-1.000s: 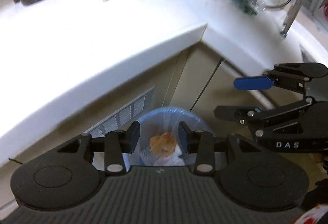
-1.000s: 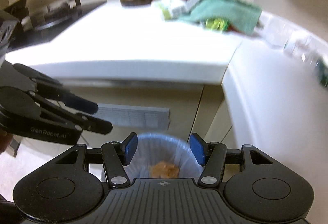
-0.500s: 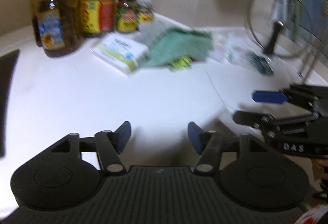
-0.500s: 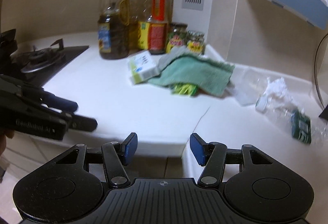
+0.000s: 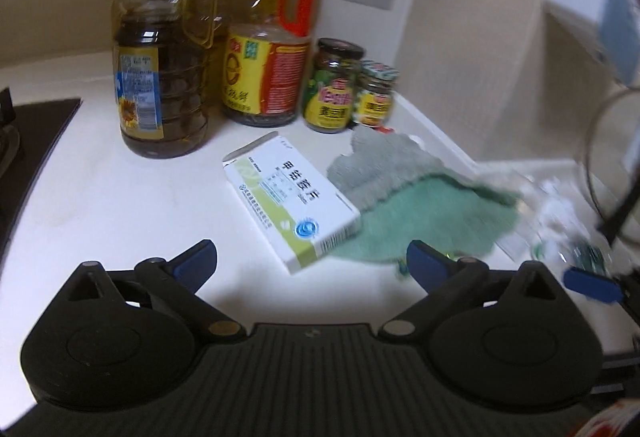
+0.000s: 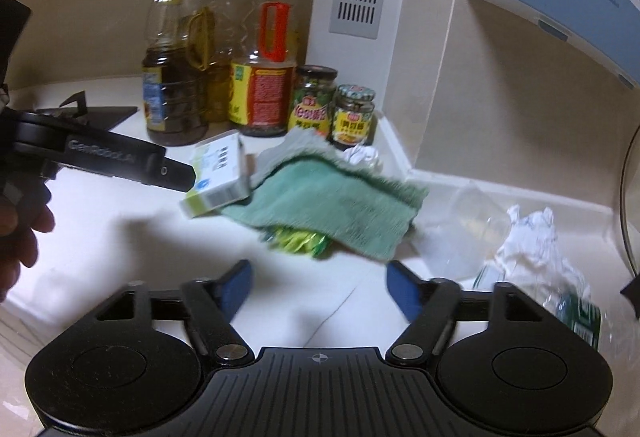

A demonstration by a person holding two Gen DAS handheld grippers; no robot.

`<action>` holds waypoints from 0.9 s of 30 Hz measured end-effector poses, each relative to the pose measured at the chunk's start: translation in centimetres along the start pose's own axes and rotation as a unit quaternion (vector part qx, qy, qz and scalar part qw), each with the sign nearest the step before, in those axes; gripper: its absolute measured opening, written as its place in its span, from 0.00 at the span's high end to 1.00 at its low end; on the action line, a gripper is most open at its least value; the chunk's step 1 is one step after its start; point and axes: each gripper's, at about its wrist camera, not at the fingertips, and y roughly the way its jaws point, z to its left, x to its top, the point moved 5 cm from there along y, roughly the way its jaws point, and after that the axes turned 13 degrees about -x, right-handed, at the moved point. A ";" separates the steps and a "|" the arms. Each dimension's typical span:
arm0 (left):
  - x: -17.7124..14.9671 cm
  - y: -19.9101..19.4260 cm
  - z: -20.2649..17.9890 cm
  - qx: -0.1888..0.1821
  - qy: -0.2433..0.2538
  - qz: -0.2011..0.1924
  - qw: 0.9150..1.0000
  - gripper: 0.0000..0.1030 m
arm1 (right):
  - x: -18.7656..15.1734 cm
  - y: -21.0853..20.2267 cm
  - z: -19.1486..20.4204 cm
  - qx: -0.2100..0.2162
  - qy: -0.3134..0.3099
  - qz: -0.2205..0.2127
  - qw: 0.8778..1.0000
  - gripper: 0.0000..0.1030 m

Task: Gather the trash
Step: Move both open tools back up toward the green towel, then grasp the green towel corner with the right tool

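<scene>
Trash lies scattered on the white worktop: a white and green carton flat near the middle, a yellow-green wrapper poking out from under the near edge of a green cloth, one crumpled paper ball at the back by the jars, a clear plastic bag to the right of the cloth, a larger wad of crumpled white paper beyond it, and a crushed clear bottle with a green label nearest the right edge. The carton's far end touches the cloth.

Behind these, against the wall, stand three oil bottles and two jars, close together. A black hob borders the worktop on the left. Between hob and carton the surface is bare, giving open room in front of both tongs.

Left tongs hover over the near worktop just short of the carton, jaws spread wide after opening, nothing between them. Right tongs hang over the worktop in front of the wrapper and cloth, jaws also just widened and apart, holding nothing. In the right view a person's hand grips the left tool's handle.
</scene>
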 end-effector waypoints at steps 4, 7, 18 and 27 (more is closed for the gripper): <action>0.6 2.4 0.3 0.024 -0.031 0.002 0.999 0.01 | 0.8 1.9 -1.2 0.004 -0.001 -0.002 1.000 0.24; 1.1 3.8 0.5 0.046 -0.040 0.000 0.998 0.01 | 1.5 3.1 -2.1 0.010 -0.001 -0.003 1.000 0.24; 1.7 7.6 0.9 0.065 -0.021 0.040 0.997 0.12 | 4.0 8.2 -3.5 0.033 0.001 -0.012 0.999 0.23; 0.7 3.3 2.5 0.044 0.015 0.056 0.997 0.27 | 4.7 10.3 -3.0 0.048 0.013 0.008 0.999 0.51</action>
